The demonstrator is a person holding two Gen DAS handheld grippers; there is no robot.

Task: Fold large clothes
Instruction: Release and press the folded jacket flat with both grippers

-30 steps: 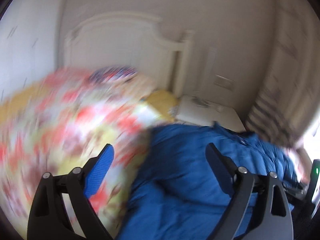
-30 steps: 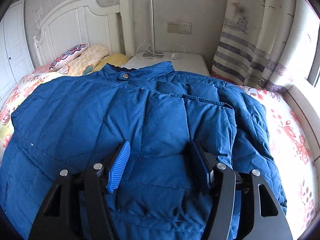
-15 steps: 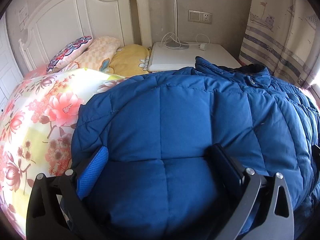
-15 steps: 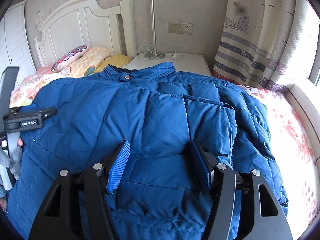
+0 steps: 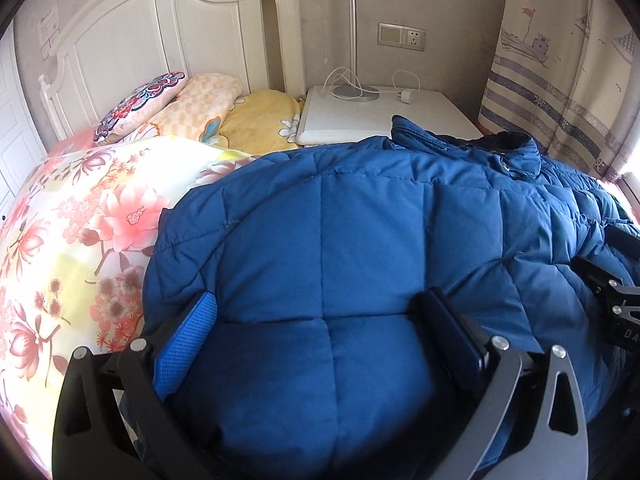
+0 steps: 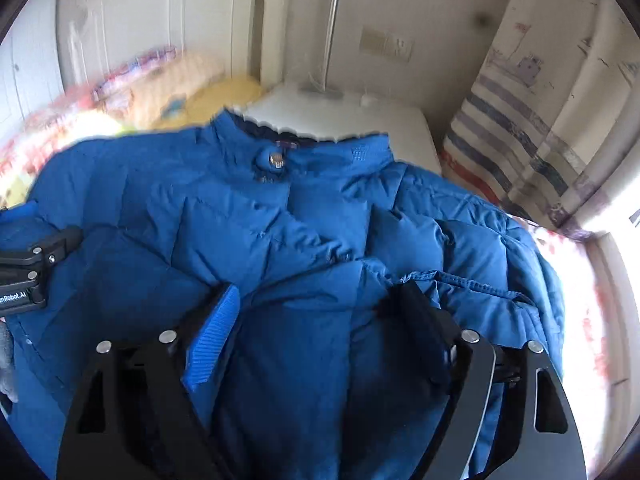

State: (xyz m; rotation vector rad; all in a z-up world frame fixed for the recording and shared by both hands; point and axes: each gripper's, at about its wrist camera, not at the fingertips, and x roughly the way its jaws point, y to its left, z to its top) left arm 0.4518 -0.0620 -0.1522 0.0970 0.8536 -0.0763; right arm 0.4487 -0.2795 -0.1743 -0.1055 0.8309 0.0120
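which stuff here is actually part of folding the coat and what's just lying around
Job:
- blue quilted puffer jacket
- left gripper
- right gripper, jaws opening over the jacket

Lying about:
- floral bedspread
- patterned pillow
- white bedside table
- silver lamp
- striped curtain

You have one blue padded jacket point(image 5: 360, 240), two grippers, left point(image 5: 320, 320) and right point(image 6: 316, 312), three pillows point(image 5: 140, 100), one nightstand point(image 5: 380, 116) and one lamp point(image 5: 352, 40).

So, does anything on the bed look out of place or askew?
Nothing damaged or spilled. The blue jacket lies rumpled on the floral quilt, its collar reaching over the nightstand edge.
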